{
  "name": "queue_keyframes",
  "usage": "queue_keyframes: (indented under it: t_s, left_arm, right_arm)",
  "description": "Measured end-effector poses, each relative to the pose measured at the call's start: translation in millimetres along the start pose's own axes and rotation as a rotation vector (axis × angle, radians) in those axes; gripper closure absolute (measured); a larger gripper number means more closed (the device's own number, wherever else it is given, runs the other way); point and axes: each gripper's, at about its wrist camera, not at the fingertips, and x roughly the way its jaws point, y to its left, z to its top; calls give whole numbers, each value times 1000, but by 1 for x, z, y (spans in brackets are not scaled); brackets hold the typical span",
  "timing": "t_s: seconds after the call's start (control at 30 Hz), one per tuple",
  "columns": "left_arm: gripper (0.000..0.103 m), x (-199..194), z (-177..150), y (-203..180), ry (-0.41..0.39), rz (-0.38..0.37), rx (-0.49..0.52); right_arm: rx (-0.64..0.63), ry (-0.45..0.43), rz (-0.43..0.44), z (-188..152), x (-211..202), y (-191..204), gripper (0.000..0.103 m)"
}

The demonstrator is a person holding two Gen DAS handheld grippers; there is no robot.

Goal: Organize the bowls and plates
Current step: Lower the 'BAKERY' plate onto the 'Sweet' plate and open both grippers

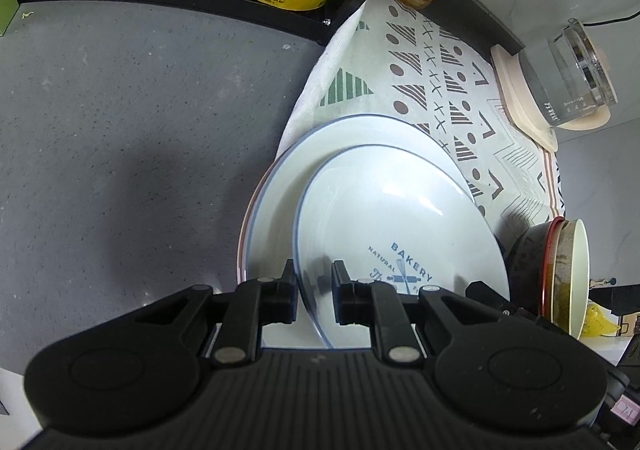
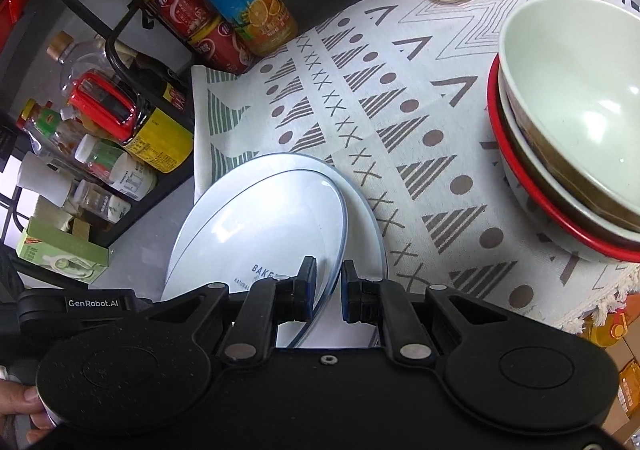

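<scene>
both grippers, left gripper [image 1: 314,292] and right gripper [image 2: 328,290], straddle the bakery plate's [image 1: 400,217] near rims, jaws parted, not clamped; close evenly, then lift level off the larger plate [image 1: 280,185].

A tilted BAKERY plate [image 1: 384,226] leans between both tongs atop a larger plate [image 1: 280,201]; stacked bowls [image 2: 568,137] sit right.

Two white round plates with thin blue rims sit stacked: a smaller one printed "BAKERY" [image 1: 384,226] on a larger one [image 1: 280,209]. Three nested bowls make one stack: a pale green one [image 2: 576,89], a brown-sided one [image 2: 560,177] beneath it, and a red-rimmed one [image 2: 532,201] at the bottom. One patterned white cloth [image 2: 400,89], one glass electric kettle [image 1: 568,77], one orange juice bottle [image 2: 248,5], and two red cans [image 2: 192,21].
</scene>
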Motion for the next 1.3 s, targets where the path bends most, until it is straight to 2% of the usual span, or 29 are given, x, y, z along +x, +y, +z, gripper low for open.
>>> queue_keyframes:
  t_s: [0.27,0.53,0.73,1.0,1.3]
  left_arm:
    - [87,7,1,2,22,19,17]
    - [88,10,2,-1,31,18,8]
    - [82,6,8,-11,52,65,41]
    - [78,-9,16,-9,-27,71,66]
    - [77,-18,19,-12,-72,88,79]
  right_arm:
    - [11,27,-16,0,9,-1,93]
    - [83,42,-15,-5,15,-13,95]
    - [78,44,-26,-5,16,-12,95]
    - [78,49,-33,-4,17,-13,95]
    - [64,56,-50,-1,15,-6,95]
